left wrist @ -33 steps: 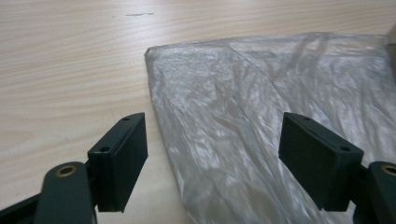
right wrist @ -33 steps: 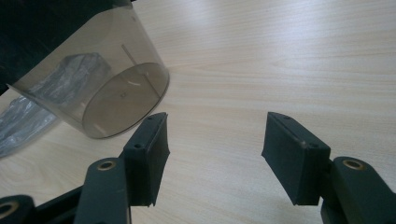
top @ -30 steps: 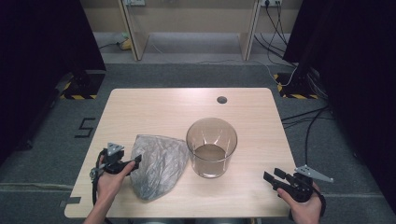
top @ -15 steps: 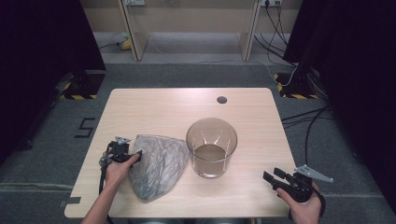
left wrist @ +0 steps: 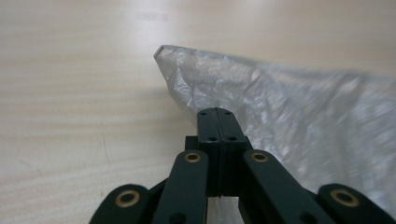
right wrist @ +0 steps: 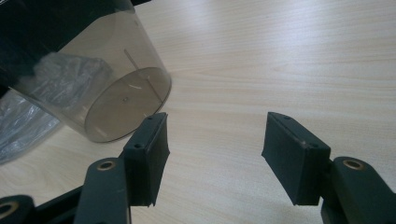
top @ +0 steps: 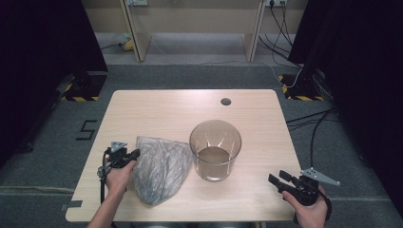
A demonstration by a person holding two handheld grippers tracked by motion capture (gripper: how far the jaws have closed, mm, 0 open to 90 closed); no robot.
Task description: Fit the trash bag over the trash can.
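Clear plastic bag beside a smoky plastic bin: the left gripper has moved up the bag's edge and now pinches it, jaws clenched. The right gripper waits, jaws spread.

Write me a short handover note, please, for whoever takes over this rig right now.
Left gripper: jaws pressed together at the edge of the clear plastic bag; whether any film is caught between them cannot be told.
Right gripper: open, holding nothing, low over the table near its front right corner, apart from the transparent bin.
Things: the bag lies flat and crumpled just left of the bin, which stands upright near the table's middle with nothing inside.
Done: the left gripper is at the bag.
Left, probably: lift the bag, open it and fit it into the bin.
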